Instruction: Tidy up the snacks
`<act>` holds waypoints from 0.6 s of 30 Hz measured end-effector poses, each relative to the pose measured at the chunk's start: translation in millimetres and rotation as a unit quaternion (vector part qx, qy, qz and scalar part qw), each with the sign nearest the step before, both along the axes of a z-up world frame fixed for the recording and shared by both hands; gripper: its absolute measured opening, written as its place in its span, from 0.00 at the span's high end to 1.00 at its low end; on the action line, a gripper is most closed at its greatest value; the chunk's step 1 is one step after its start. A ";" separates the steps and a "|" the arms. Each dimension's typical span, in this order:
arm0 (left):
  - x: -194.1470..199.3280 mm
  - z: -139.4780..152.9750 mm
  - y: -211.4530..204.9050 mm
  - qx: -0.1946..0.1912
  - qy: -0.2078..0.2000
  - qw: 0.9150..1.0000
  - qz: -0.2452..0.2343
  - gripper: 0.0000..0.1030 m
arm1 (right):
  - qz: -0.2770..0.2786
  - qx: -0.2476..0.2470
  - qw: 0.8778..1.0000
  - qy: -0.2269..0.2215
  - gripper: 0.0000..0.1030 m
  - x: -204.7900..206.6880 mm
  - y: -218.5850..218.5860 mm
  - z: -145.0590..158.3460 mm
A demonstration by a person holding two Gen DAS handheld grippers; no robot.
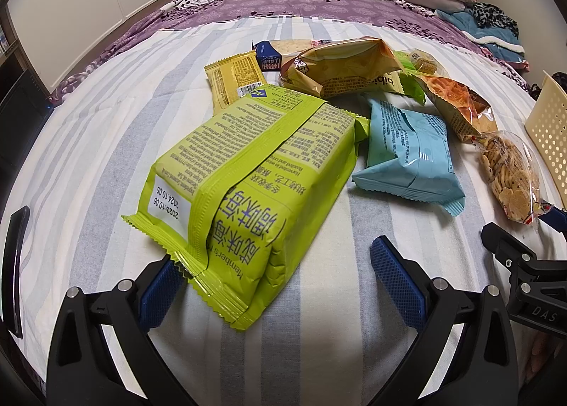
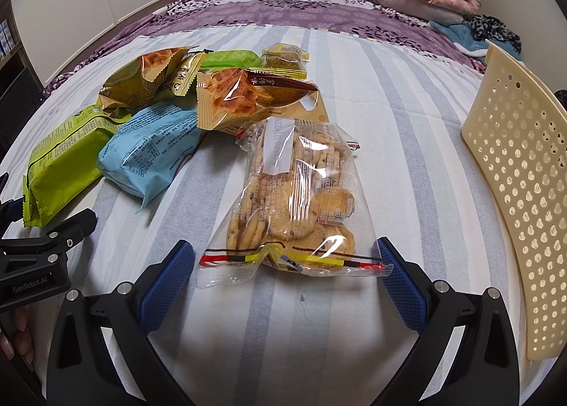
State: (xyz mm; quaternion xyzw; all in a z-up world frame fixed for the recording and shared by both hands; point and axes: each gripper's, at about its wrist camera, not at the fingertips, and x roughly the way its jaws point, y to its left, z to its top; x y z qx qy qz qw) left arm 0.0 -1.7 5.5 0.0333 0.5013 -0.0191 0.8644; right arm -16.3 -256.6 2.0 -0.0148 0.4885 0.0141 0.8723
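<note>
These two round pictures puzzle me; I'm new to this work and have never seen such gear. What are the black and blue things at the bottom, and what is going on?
They are hand-held tongs, one in each of a person's hands, each carrying a wide-angle camera that looks along its two fingers. One picture is from the left tongs, the other from the right tongs. Both are open and hold nothing. Snack packets lie on a striped bed sheet. The left tongs sit around the end of a lime-green packet; the right ones flank a clear bag of cookies. A light blue packet lies between them, and a cream perforated basket stands at the right.
</note>
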 end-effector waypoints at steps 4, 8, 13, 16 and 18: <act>-0.1 -0.2 0.2 0.000 0.000 1.000 0.000 0.02 | 0.000 0.000 1.000 0.000 0.05 0.0 0.0 0.0; -0.1 -0.1 0.0 0.000 0.000 1.000 0.000 0.02 | 0.000 0.000 1.000 0.000 0.05 0.2 -0.1 -0.2; -0.1 0.0 -0.1 0.000 0.000 1.000 0.000 0.02 | 0.000 0.001 1.000 0.000 0.05 -0.1 0.0 -0.1; 0.0 1.7 -1.1 -0.001 -0.001 1.000 -0.001 0.02 | 0.000 0.001 1.000 0.000 0.05 -0.2 0.2 0.0; -1.6 0.4 3.8 -0.003 -0.004 1.000 -0.003 0.02 | 0.001 0.001 1.000 -0.001 0.05 2.6 1.2 -1.1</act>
